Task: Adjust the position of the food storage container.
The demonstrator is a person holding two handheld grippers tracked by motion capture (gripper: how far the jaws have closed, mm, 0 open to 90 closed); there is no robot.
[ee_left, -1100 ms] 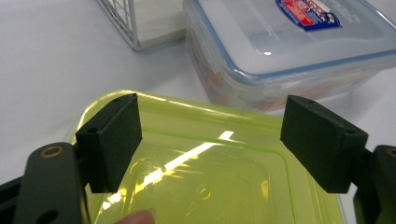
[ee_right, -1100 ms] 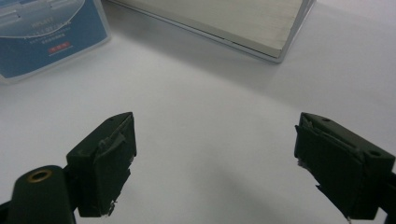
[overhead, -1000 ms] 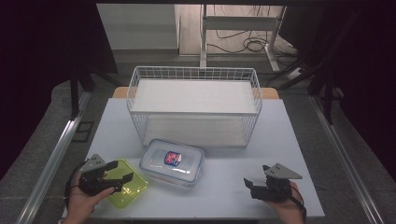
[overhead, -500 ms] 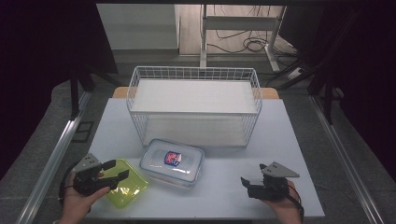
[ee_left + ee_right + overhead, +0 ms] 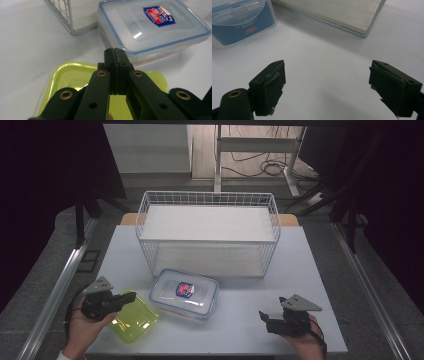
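White bench is carrying our clear box at 6 o'clock of the basket; we are judging it light, stiff, slippery, graspable by its rim. Left tool together over the green lid, right tool apart.

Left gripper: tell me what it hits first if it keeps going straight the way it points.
Probably the clear lidded container. The left gripper, jaws shut, hangs over the green lid and aims at the container's near wall; how high it rides is unclear.
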